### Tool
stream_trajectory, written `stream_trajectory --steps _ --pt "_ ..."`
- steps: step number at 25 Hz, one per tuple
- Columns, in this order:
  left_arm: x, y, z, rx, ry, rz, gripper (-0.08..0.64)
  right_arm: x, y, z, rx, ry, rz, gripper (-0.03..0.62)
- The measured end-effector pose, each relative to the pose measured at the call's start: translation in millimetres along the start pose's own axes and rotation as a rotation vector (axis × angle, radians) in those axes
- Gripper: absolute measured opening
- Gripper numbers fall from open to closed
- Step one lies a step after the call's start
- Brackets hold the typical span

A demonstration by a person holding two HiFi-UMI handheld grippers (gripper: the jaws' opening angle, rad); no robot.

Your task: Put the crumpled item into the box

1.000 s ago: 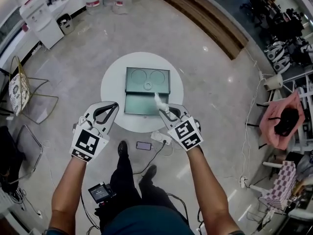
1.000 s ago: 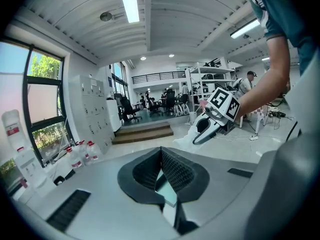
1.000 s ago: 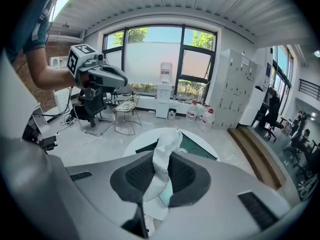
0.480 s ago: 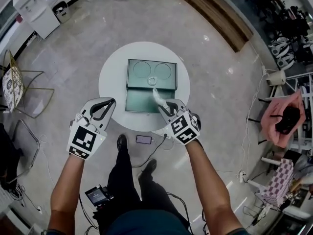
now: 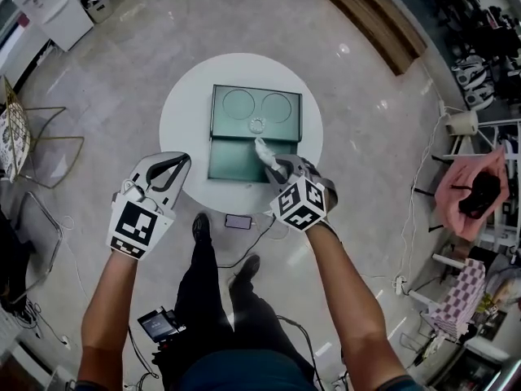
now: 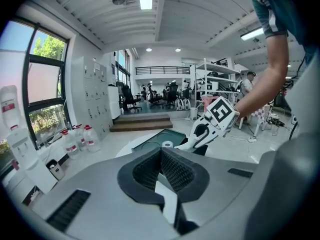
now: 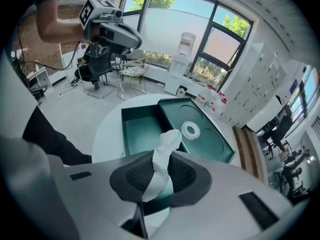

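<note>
A crumpled white tissue (image 5: 263,148) sticks up from my right gripper (image 5: 275,166), which is shut on it. In the right gripper view the tissue (image 7: 167,145) stands between the dark pads (image 7: 135,176). It hangs just above the near right part of the open green box (image 5: 234,160), whose empty compartment (image 7: 140,130) lies below. The flipped-back lid (image 5: 254,109) carries a small white ring (image 5: 257,124). My left gripper (image 5: 173,163) is shut and empty, held off the table's near left edge; its pads (image 6: 172,170) meet with nothing between them.
The box sits on a round white table (image 5: 183,125). On the floor below the table lie a phone (image 5: 238,221) and a white power strip with cable (image 5: 267,218). The person's legs and shoes (image 5: 201,226) stand close to the table's near side.
The right gripper with the tissue has edged forward, closer over the box's near compartment. The left gripper has stayed shut and drifted slightly left. The view has shifted toward the table.
</note>
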State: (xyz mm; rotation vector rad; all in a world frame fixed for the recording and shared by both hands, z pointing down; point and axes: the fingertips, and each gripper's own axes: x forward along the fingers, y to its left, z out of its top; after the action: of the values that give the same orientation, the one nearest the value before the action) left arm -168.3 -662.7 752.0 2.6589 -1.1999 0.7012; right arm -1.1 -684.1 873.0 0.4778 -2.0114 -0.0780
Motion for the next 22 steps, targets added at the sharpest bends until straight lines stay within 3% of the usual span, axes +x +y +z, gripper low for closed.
stream_trajectory --steps 8,13,22 --pt "11 9 -16 -0.016 0.006 0.003 0.02 30 4 -18 -0.176 0.142 -0.009 0.078" --pt "9 19 -21 -0.026 0.007 0.009 0.02 43 10 -16 -0.179 0.17 0.034 0.144" --pt "-4 16 -7 -0.016 0.0 0.025 0.018 32 26 -19 -0.187 0.187 0.104 0.195"
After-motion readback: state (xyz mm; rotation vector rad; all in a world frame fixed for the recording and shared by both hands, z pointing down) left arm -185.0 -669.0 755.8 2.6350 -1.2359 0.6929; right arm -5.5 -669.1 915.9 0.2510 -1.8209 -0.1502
